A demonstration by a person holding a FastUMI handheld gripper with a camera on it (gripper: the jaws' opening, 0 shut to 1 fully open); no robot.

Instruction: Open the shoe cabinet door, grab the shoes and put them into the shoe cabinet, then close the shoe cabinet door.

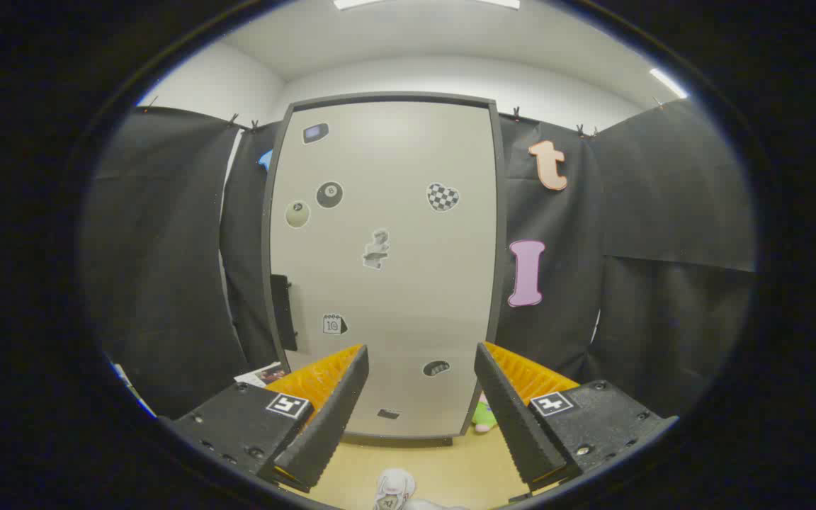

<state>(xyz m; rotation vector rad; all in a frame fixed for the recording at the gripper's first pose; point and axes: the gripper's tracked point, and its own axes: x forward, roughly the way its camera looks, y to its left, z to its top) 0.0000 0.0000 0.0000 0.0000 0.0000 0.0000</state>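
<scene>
Here the gripper (422, 397) faces the tall pale-grey shoe cabinet door with a dark frame (387, 269), which stands upright and closed beyond the fingers. The fingers are spread wide apart, released, with nothing between them. The door's flat panel carries several small stickers, among them a black billiard-ball sticker (329, 194) and a black-and-white checkered heart sticker (443, 196) in its upper half. A dark vertical handle (280, 312) sits along the door's left edge. On the light wooden floor (450, 467), near the gripper and between the fingers, lies a white shoe with pink trim (394, 489), well short of the cabinet's base. A small green and pink toy (483, 416) rests on the floor just right of the cabinet's lower right corner, partly hidden behind the right finger.
</scene>
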